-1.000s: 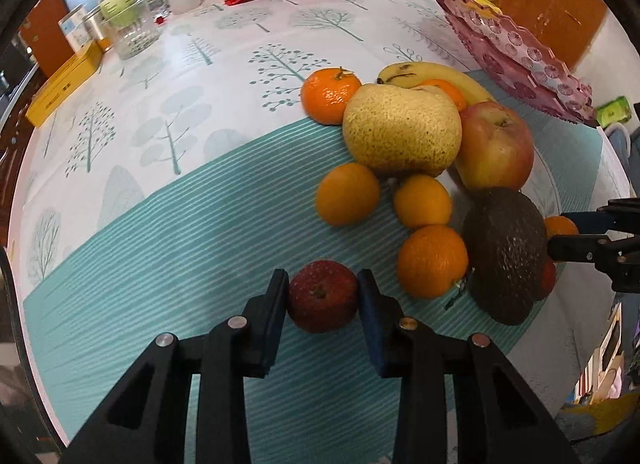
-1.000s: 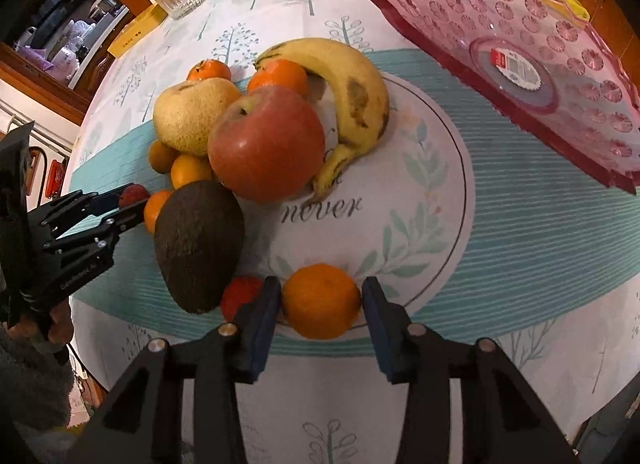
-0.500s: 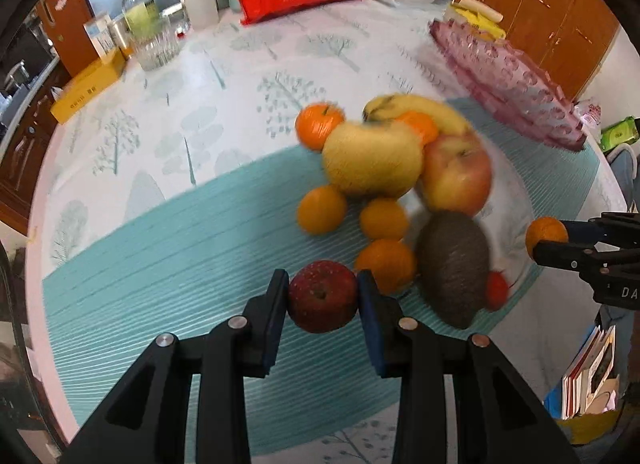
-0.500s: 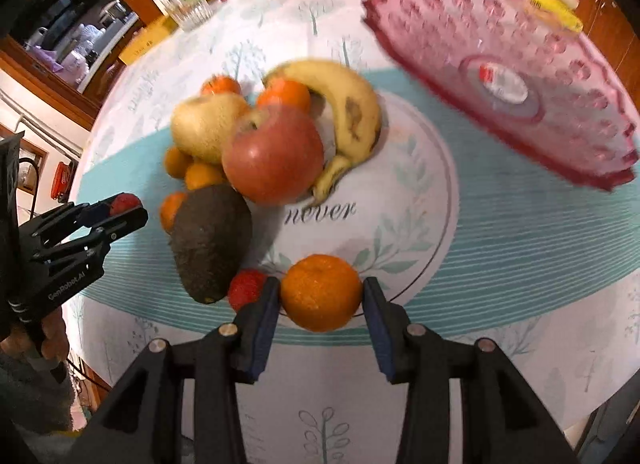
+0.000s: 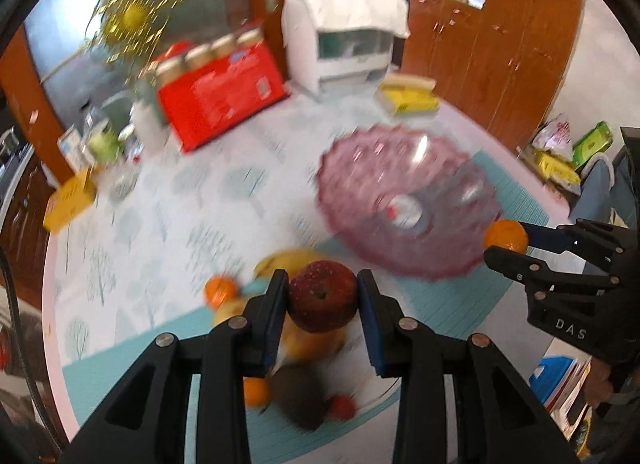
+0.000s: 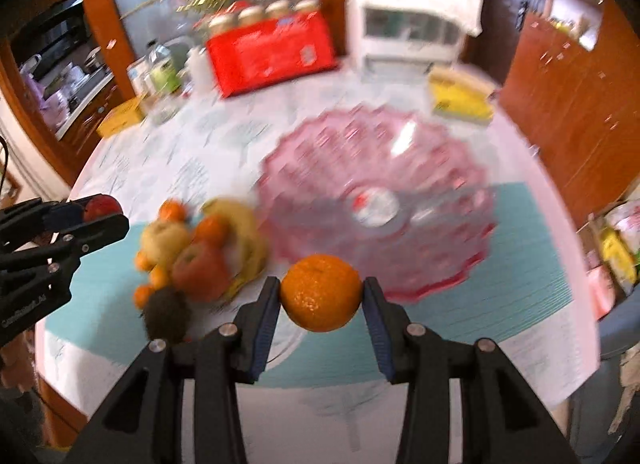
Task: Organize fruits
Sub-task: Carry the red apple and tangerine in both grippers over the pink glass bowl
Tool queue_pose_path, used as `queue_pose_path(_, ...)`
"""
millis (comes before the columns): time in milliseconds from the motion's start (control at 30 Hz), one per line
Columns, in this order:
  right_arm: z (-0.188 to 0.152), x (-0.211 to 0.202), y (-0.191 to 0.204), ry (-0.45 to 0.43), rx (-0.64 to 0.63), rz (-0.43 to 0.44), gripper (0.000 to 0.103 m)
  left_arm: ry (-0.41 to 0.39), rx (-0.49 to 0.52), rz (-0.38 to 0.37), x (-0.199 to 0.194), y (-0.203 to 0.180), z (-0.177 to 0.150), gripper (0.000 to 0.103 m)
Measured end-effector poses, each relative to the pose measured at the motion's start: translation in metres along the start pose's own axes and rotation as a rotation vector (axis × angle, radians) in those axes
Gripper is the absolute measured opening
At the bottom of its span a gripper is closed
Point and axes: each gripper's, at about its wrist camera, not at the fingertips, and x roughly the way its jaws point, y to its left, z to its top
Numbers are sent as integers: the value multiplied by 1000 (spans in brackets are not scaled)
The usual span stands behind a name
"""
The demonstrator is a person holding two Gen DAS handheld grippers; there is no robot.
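Observation:
My left gripper (image 5: 322, 304) is shut on a small dark red apple (image 5: 322, 296) and holds it high above the fruit pile. My right gripper (image 6: 321, 296) is shut on an orange (image 6: 321, 292) and holds it in the air near the front rim of the pink glass bowl (image 6: 440, 168). The bowl also shows in the left wrist view (image 5: 360, 184), with the right gripper (image 5: 505, 242) and its orange (image 5: 505, 235) at the bowl's right edge. The fruit pile (image 6: 200, 260) holds a banana, a big apple, an avocado and several oranges. Both views are blurred.
A red package (image 6: 272, 52), a white appliance (image 6: 412, 36), a yellow box (image 6: 460, 98) and bottles (image 6: 164, 68) stand at the table's far side. Wooden cabinets (image 6: 568, 104) are on the right. The table edge (image 6: 320, 400) runs below my right gripper.
Both grippers have lifted their fruit off the table and risen, tilting up toward the pink bowl. The fruit pile now lies lower and farther away in both views.

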Motion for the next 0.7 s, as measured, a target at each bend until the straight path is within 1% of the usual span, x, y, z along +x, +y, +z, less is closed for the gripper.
queue_pose_path(133,29,-26,-33,-79,-4,-55,42,-18,8,0,2,-29,36,33)
queue_pose_path(200,41,-37,-45,-109,-1,-61,42,-18,2,4,6,-39,48,33)
queue_pose_path(367,73,-43,-74,-161,-1,-93,42,-15,-15,20,28,-61,78,33)
queue_pose_path(433,84,-35,-84,-156,-1,-102,42,-12,-27,28,41,-67,87,33)
queue_pose_path(500,89,-23,-89,-143,-5,-101,42,0,-30,51,58,-72,95,33)
queue_pose_path(567,93,-4,-95,-115,-12,-98,42,16,-31,66,75,-75,99,33)
queue_pose_path(700,91,36,-101,-51,-14,-86,43,69,-56,62,117,-78,101,33)
